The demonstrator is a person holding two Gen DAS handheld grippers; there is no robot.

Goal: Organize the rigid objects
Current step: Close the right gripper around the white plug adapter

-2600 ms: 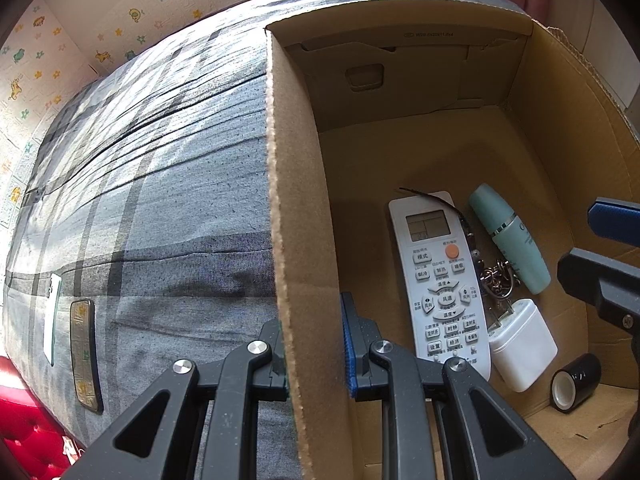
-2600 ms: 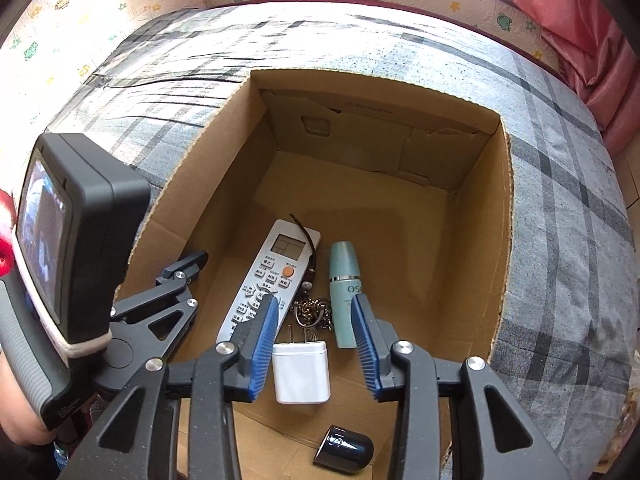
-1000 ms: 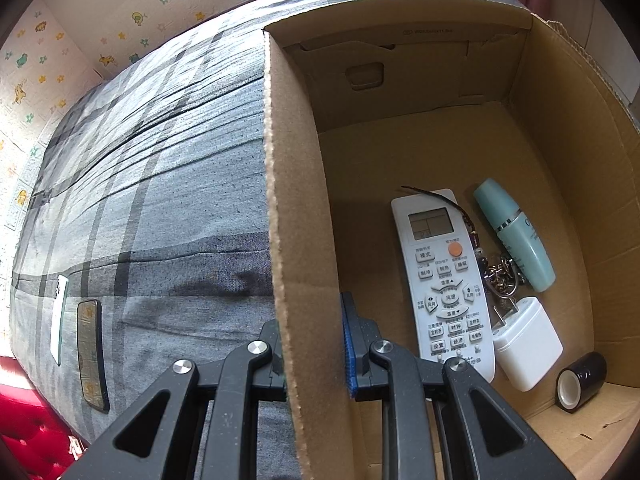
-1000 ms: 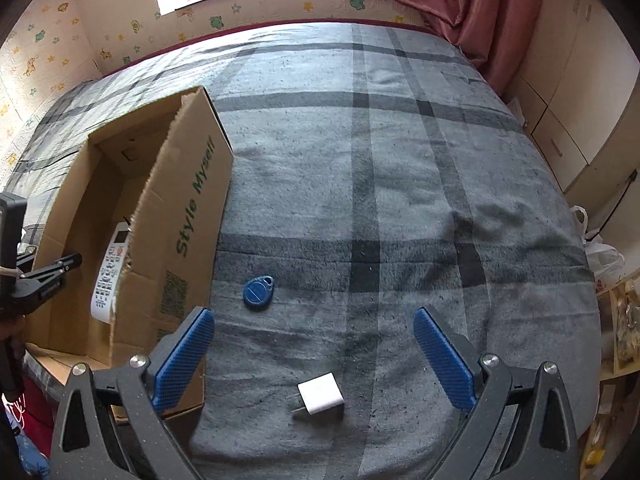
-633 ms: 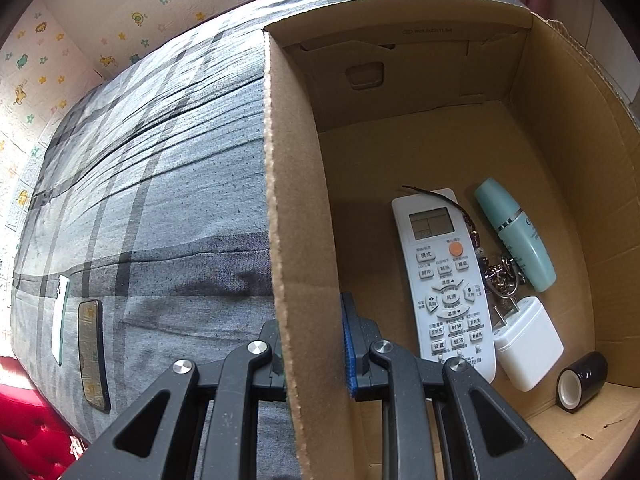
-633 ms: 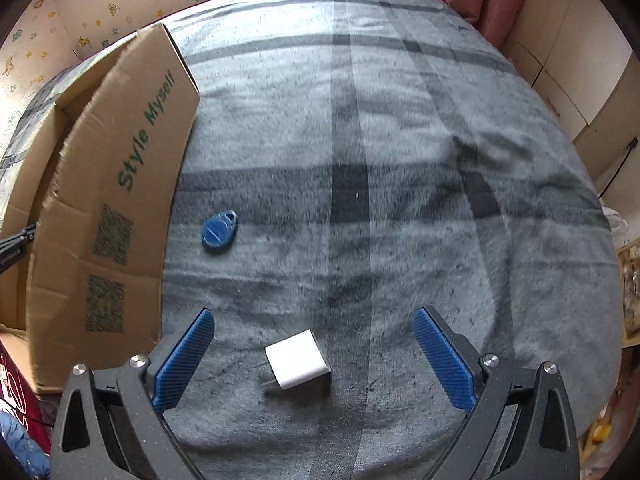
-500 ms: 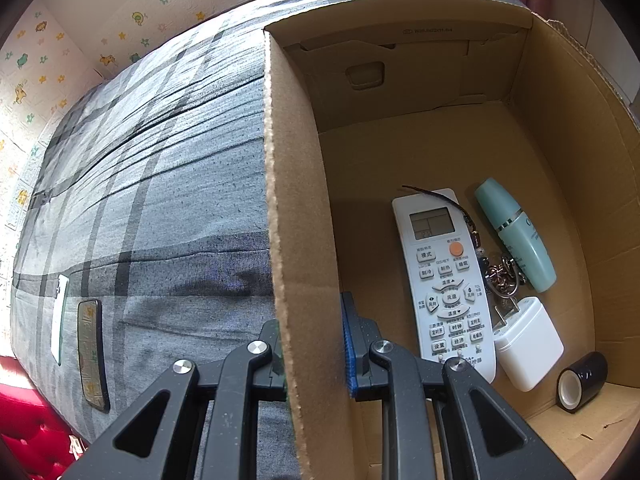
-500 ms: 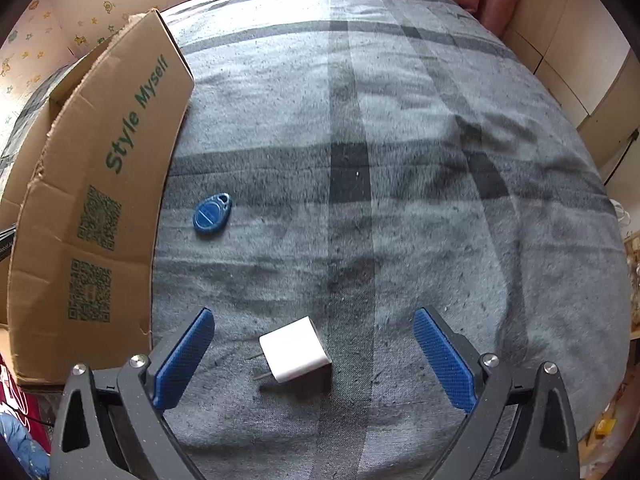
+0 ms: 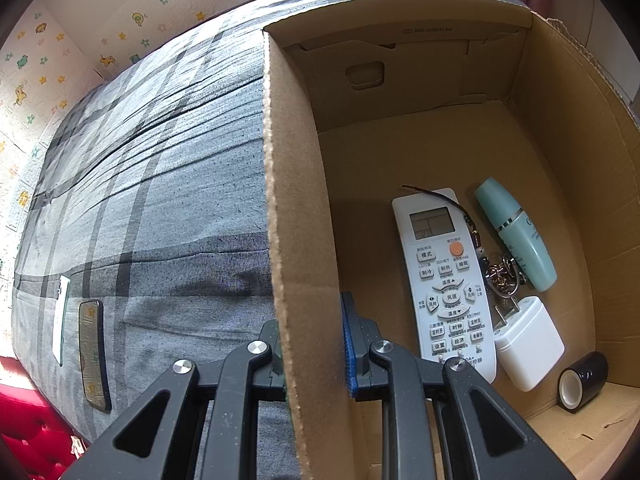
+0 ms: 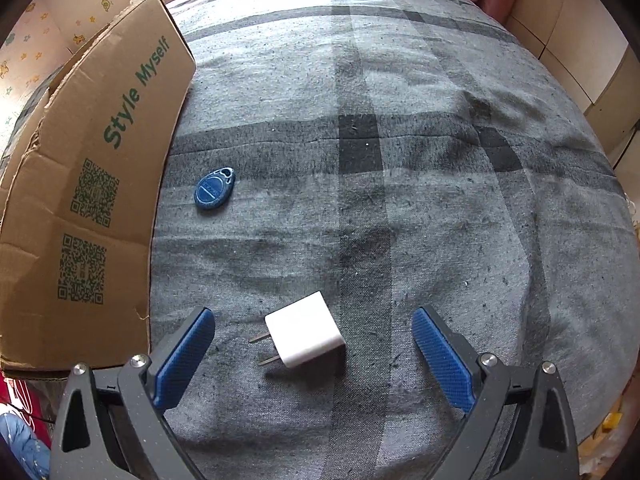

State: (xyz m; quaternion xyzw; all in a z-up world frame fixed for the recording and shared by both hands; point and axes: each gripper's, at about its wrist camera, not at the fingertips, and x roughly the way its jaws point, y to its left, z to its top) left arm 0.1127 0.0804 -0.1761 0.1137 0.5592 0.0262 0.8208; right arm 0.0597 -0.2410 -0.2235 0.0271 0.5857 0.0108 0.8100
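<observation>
The white plug adapter (image 10: 304,330) lies on the bedspread beside the cardboard box (image 10: 92,184), between the spread right gripper (image 10: 312,354) pads. Light, rigid, slick: pinch its flat sides. The left gripper (image 9: 312,354) clamps the box wall.

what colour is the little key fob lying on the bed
Blue; the key fob shows best in the right wrist view.

Box (image 9: 296,200): 1. Inside it — 1 remote (image 9: 444,276), 1 teal bottle (image 9: 516,236), 1 keyring (image 9: 502,276), 1 white charger (image 9: 528,344), 1 black tape roll (image 9: 582,376).

On the blanket (image 10: 400,160) by the box's printed side — 1 more white charger (image 10: 304,330), 1 blue fob (image 10: 214,190).

On the other side: 2 phones, 1 dark (image 9: 93,354), 1 white (image 9: 61,318).

Chargers total: 2.
</observation>
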